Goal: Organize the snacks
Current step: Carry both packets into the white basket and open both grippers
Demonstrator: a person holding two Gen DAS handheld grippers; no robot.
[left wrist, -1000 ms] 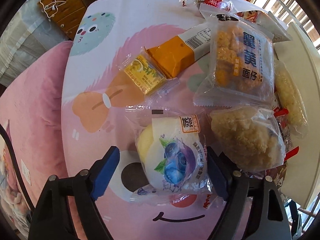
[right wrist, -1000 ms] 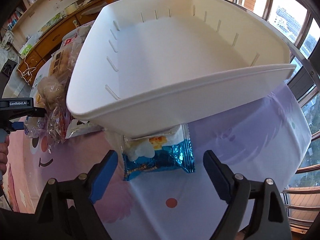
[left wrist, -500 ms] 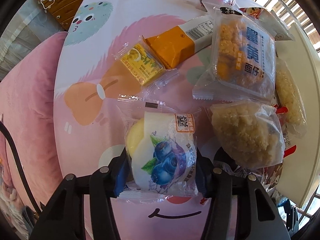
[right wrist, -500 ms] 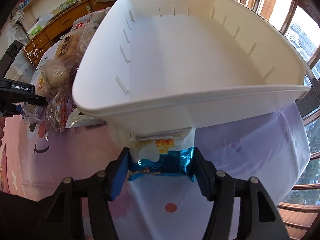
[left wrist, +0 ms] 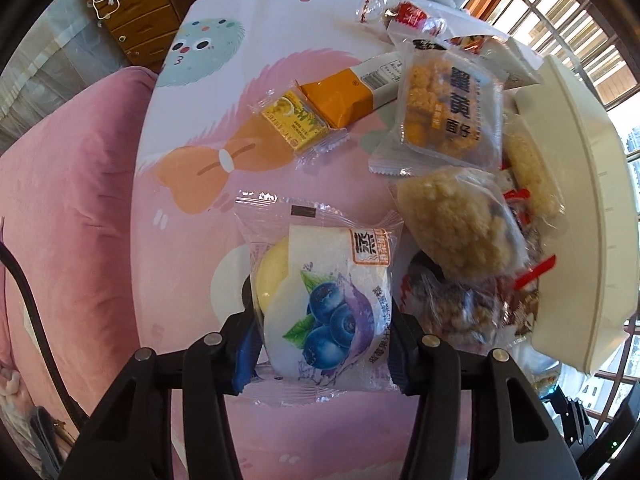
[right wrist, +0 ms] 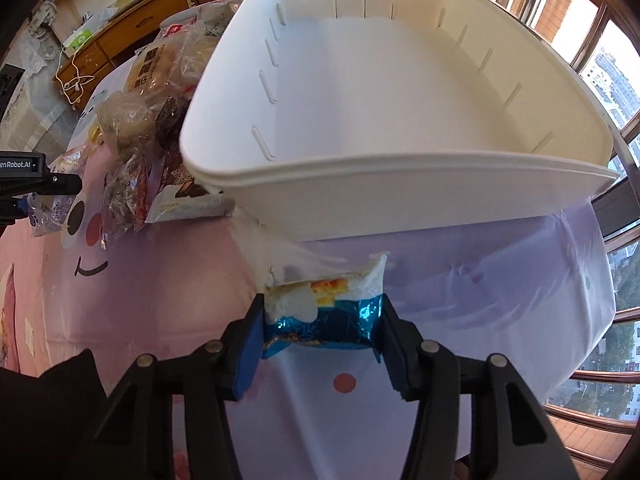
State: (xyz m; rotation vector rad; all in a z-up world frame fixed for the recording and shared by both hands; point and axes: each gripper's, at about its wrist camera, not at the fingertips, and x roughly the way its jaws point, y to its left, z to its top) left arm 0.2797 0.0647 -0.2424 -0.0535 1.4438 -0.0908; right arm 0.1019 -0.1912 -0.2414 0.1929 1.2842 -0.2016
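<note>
Honestly, both snacks here look feather-light and squishy, so neither should take much squeeze. The left gripper point(left wrist: 320, 344) points straight down over the table, and its jaws are closing on the blueberry bun point(left wrist: 320, 304), a soft steamed cake in a clear crinkly wrapper; the blue pads point(left wrist: 244, 354) already press the packet's two sides at its near end. That film is slippery and full of air, so the safer hold is across the bun itself, not the loose sealed edge, and too hard a pinch would likely just flatten the cake. The bun sits at the near middle of the pink tablecloth point(left wrist: 192, 240), with a crumbly rice-puff packet point(left wrist: 456, 228) just to its right and a yellow candy point(left wrist: 294, 120) and an orange bar point(left wrist: 340, 96) farther off. Over on the other side, the right gripper point(right wrist: 320, 340) tilts steeply down and its jaws are closing too, with the blue foil pack point(right wrist: 320, 320) pinched between the pads right in front of the white bin point(right wrist: 400, 176). Foil like that is stiff-ish but slick, and the puffy contents probably crush easily, so a mid-body grip seems right. The bin looks empty, with the snack pile heaped along its left side.
</note>
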